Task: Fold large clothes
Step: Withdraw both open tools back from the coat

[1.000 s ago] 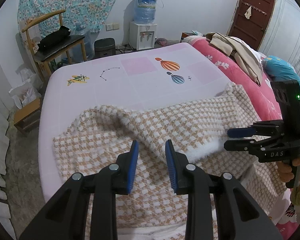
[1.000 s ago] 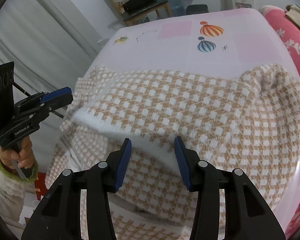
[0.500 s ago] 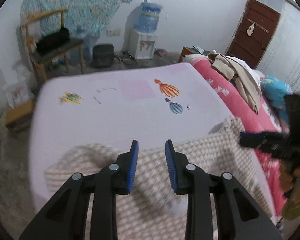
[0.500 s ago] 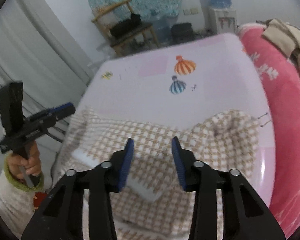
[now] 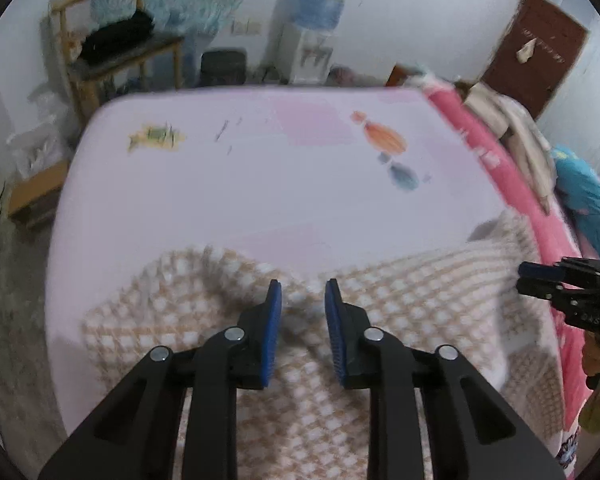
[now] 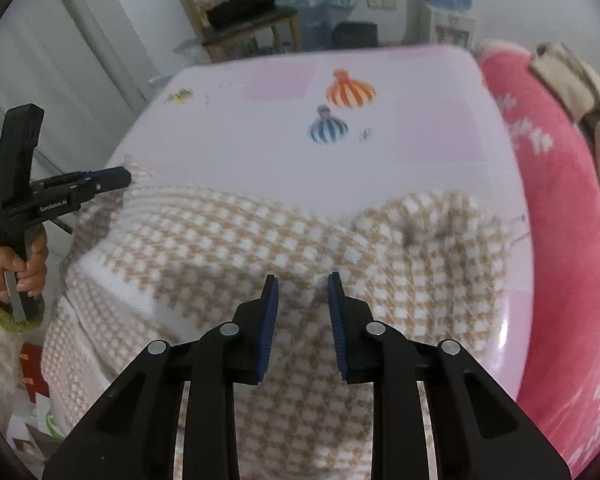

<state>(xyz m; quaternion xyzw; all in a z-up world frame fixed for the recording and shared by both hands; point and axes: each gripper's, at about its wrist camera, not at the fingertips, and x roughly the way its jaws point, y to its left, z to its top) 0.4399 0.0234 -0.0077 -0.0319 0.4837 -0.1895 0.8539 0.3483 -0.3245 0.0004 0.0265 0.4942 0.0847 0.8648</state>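
- Clearly the checked knit garment [image 6: 236, 248] is soft, thick and floppy (no stiffness to lean on); it lies rumpled across the near end of the bed [image 6: 260, 152].
- My left gripper [image 5: 303, 300] and right gripper [image 6: 299, 296] hover over it, jaws narrowed, having just been closing, gripping nothing.
- I'd pinch a hem or corner, both layers, since the fluffy knit may slip.
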